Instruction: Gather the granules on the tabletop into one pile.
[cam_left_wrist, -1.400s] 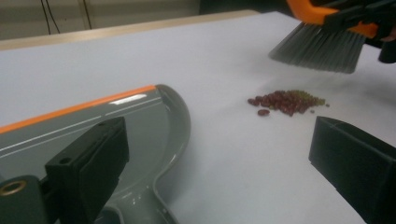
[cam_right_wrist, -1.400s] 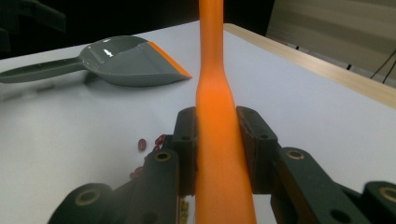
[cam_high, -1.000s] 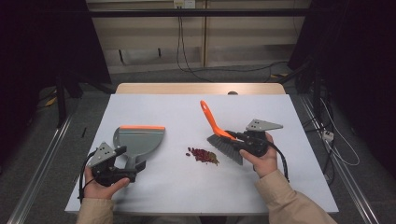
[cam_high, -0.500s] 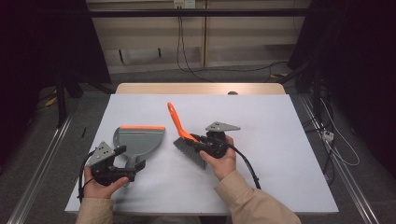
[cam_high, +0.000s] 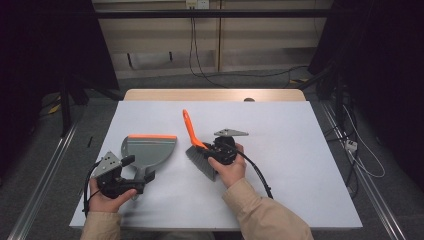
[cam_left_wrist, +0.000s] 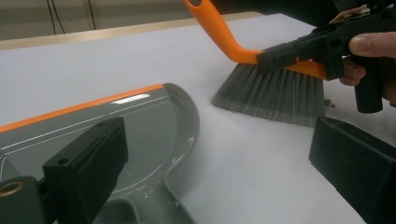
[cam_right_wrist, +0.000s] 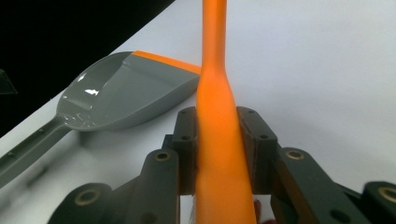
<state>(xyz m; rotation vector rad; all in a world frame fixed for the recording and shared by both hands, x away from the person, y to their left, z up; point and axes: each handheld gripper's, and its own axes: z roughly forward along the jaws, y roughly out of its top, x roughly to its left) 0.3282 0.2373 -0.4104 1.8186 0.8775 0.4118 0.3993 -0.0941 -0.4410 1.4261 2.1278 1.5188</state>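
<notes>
Brush (cam_high: 200, 150): small hand brush w/ a bright orange handle and a grey bristle block. The handle is pinched between the fingers of the right gripper (cam_high: 212, 151), seen plainly in the right gripper view, where the orange stem (cam_right_wrist: 217, 140) runs up between both pads, pressed on either side. From the fingers the handle rises and curves away up-left; the bristles (cam_left_wrist: 275, 95) hang below the fingers, fanned out, tips on or just at the white bench (cam_high: 300, 150). A few dark crumbs (cam_left_wrist: 329, 101) are seen just beside the bristle edge, on the side toward the right hand (cam_high: 231, 167).

Dustpan (cam_high: 147, 150): grey, glossy, w/ an orange strip along its front lip, lying flat on the bench. Its handle (cam_high: 141, 177) runs back toward the left gripper (cam_high: 137, 172), held in the left hand (cam_high: 107, 197). In the left gripper view the two black fingers (cam_left_wrist: 88, 163) stand spread wide, one over the pan's rear, the other off to the side above bare bench; the pan's neck is seen low between them. Whether the pads press on that handle cannot be told.

Brush bristles sit near the pan's rounded side, apart from it, w/ bare bench between.
</notes>
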